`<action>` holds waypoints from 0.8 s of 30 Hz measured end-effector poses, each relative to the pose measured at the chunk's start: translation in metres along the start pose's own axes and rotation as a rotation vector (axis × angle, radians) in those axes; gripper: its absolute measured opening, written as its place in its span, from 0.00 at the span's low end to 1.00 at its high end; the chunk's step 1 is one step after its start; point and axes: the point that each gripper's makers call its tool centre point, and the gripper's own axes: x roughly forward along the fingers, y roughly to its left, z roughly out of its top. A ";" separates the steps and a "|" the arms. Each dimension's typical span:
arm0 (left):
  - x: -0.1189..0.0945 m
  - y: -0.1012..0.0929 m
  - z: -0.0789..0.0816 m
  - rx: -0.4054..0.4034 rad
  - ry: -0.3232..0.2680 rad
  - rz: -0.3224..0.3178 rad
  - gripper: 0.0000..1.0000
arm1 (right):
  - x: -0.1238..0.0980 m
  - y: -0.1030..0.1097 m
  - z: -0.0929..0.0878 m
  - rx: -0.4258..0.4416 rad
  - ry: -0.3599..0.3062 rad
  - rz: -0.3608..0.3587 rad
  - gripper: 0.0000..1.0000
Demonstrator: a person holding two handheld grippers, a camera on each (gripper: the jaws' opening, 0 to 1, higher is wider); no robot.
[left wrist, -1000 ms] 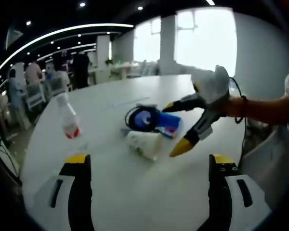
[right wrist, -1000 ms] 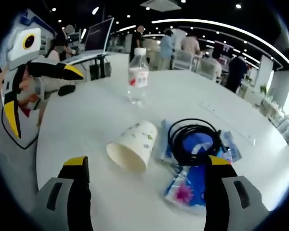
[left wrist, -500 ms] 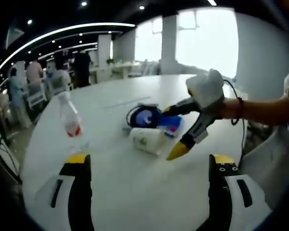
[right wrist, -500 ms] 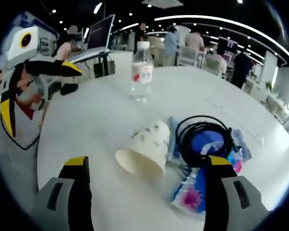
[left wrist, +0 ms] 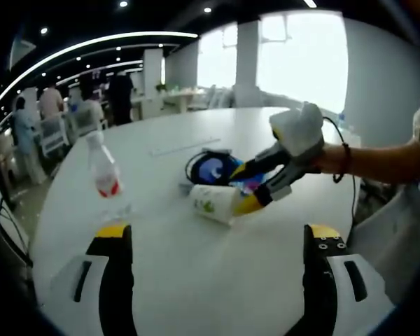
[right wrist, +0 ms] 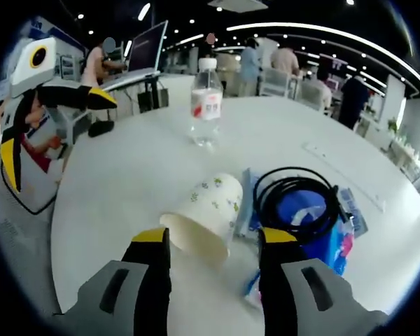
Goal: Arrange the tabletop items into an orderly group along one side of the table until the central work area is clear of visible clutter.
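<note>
A paper cup (right wrist: 206, 210) lies on its side on the white table (right wrist: 126, 175), its mouth toward my right gripper (right wrist: 213, 238). That gripper's jaws have narrowed and flank the cup's rim, with a small gap still showing on the right side. In the left gripper view the right gripper (left wrist: 243, 187) reaches in from the right, its lower yellow tip against the cup (left wrist: 211, 201). Just beyond the cup a coiled black cable (right wrist: 294, 173) rests on blue packets (right wrist: 329, 245). A clear water bottle (right wrist: 206, 105) stands upright farther back. My left gripper (left wrist: 217, 234) hangs open near the table edge, holding nothing.
A thin flat strip (right wrist: 343, 175) lies on the table past the cable. A person's arm (left wrist: 378, 157) holds the right gripper. Behind the table are several people, chairs and a desk with a laptop (right wrist: 143, 52). Bare tabletop (left wrist: 210, 280) stretches in front of my left gripper.
My right gripper has moved up to the cup and its jaws have drawn inward around the cup's mouth. The left gripper has stayed open and still.
</note>
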 end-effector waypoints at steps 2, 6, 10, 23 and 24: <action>0.000 0.000 0.000 -0.001 0.000 0.001 0.99 | 0.001 0.000 0.001 0.001 -0.007 -0.001 0.29; -0.001 0.000 0.001 -0.003 -0.005 -0.001 0.99 | 0.002 0.001 0.003 0.017 -0.018 0.004 0.13; -0.001 0.001 0.001 -0.003 -0.004 0.003 0.99 | 0.002 -0.001 0.003 0.031 -0.017 0.001 0.09; -0.001 -0.001 0.003 0.010 -0.013 0.003 0.99 | -0.007 -0.002 -0.001 0.119 0.009 0.005 0.02; -0.001 -0.001 0.003 0.010 -0.013 0.003 0.99 | -0.008 -0.001 -0.001 0.121 0.017 0.008 0.01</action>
